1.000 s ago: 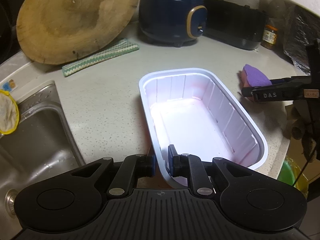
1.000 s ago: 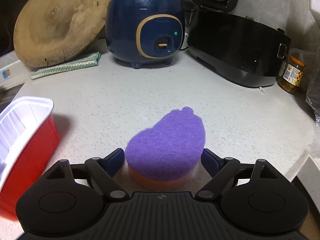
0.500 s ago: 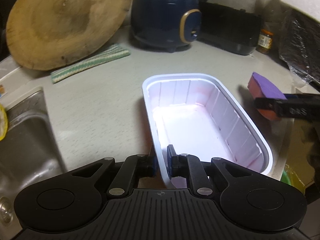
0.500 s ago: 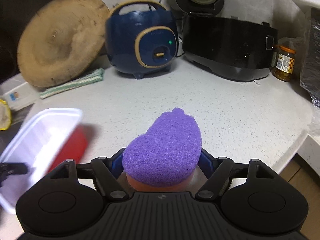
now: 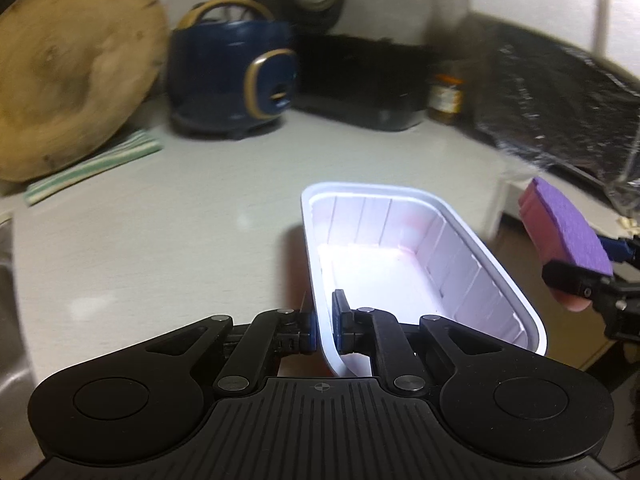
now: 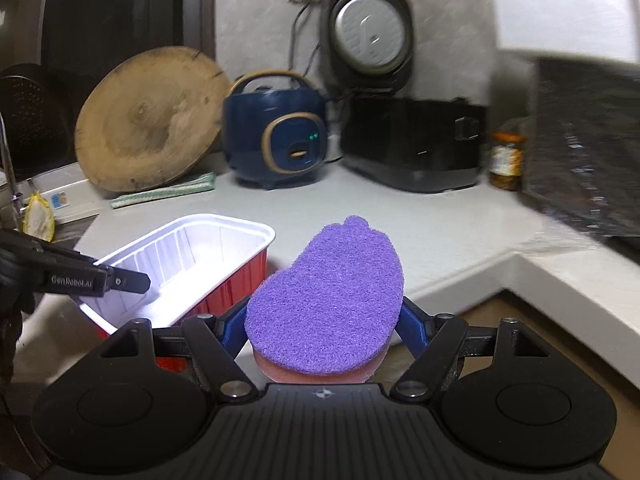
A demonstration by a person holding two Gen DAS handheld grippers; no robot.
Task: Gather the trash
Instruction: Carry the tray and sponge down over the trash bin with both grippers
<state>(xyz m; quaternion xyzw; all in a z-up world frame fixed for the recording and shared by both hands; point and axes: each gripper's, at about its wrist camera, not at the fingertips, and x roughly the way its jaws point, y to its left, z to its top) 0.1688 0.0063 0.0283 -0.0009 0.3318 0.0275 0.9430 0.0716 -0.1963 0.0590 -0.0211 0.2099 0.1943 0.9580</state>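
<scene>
Two tools, one thing each: the left tool (image 5: 325, 326) is pinched tight on the near rim of the one red tray (image 5: 404, 256) with the white inside, over the bench's (image 5: 160, 248) near edge, and the right tool (image 6: 322, 320) is clamped on the one purple sponge (image 6: 326, 300). Two cookers sit far back. Compared with a second ago, both tools have shifted right, the sink has nearly gone, and the sponge is off the bench.

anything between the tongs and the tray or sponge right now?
Nothing visible. Left tongs are already shut on the tray's near wall, one pad inside, one outside. Right tongs clamp the purple sponge by its sides.
</scene>
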